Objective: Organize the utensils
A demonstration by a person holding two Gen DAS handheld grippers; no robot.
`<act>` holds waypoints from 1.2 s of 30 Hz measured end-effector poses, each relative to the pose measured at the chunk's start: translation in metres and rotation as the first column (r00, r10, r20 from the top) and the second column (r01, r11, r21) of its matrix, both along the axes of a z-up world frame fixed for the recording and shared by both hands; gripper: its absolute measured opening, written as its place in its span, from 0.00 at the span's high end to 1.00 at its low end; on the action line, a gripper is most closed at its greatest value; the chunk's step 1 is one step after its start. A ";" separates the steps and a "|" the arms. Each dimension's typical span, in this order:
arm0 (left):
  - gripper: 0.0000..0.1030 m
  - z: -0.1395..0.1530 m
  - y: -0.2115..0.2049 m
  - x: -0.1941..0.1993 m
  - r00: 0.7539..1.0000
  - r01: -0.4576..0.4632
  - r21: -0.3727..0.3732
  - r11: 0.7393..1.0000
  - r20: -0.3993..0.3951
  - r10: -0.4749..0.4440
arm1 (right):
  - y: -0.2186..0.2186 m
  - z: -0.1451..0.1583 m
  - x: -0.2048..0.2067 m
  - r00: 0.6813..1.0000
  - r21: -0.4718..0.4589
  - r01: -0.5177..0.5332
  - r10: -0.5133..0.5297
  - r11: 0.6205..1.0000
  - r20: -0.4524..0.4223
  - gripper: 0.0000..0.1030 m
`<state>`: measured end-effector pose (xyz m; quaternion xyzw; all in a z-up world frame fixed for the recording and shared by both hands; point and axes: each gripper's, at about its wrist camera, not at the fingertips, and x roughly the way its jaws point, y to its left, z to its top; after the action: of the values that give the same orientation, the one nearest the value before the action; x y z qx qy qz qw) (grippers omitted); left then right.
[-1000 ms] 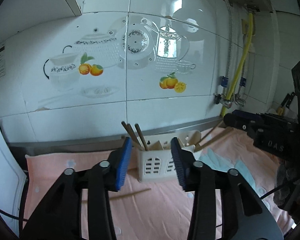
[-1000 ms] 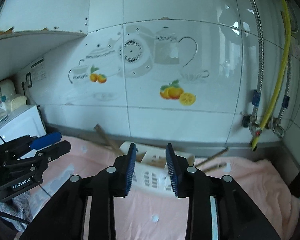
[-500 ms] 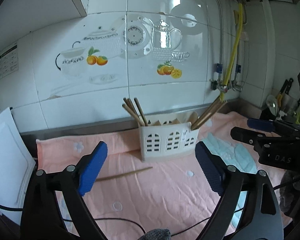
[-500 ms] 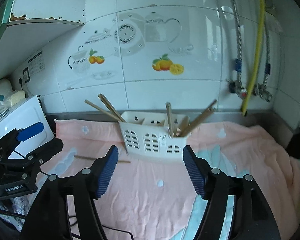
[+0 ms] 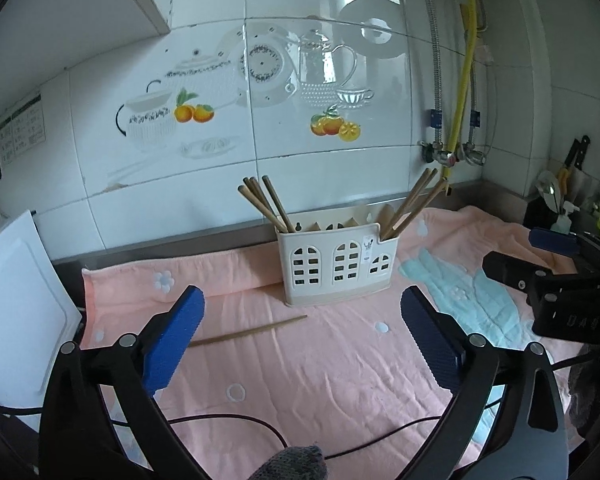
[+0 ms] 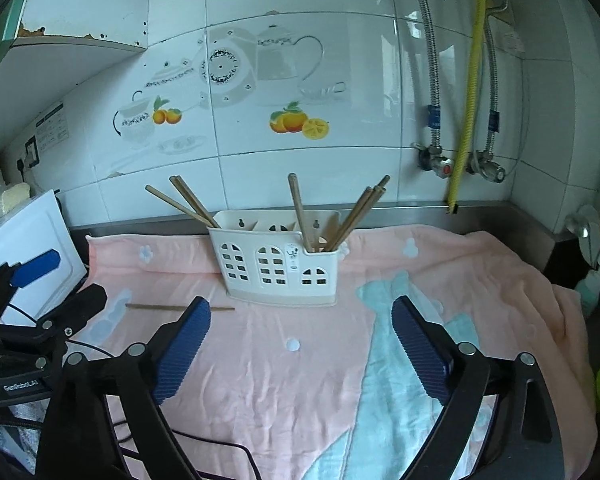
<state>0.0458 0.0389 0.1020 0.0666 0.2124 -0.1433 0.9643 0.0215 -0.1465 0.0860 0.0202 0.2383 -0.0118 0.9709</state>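
While both the left gripper (image 5: 302, 320) and right gripper (image 6: 300, 330) hang with fingers spread and empty, the loose chopstick (image 5: 247, 331) lies flat on the pink towel (image 5: 300, 368) before the holder (image 5: 336, 264), light, stiff, thin, likely best pinched mid-length.

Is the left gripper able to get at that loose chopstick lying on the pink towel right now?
Probably yes. The left gripper is open and empty, and the loose chopstick lies flat on the pink towel, apart from the utensil holder, with nothing across it.
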 end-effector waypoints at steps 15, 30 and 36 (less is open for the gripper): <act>0.05 -0.005 -0.009 -0.008 1.000 -0.021 0.020 1.000 0.006 0.021 | -0.009 -0.006 -0.018 0.999 -0.011 0.043 -0.043 0.999 0.003 0.09; 0.05 -0.009 -0.015 -0.012 1.000 -0.016 0.040 0.999 0.014 0.015 | -0.006 -0.006 -0.022 0.999 -0.022 0.047 -0.047 0.999 0.016 0.08; 0.05 -0.009 -0.016 -0.013 1.000 -0.006 0.036 0.999 0.020 0.005 | -0.005 -0.006 -0.022 0.999 -0.025 0.044 -0.044 0.999 0.016 0.08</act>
<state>0.0332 0.0226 0.0925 0.0848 0.2056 -0.1360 0.9654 -0.0003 -0.1512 0.0802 0.0131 0.2299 -0.0360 0.9725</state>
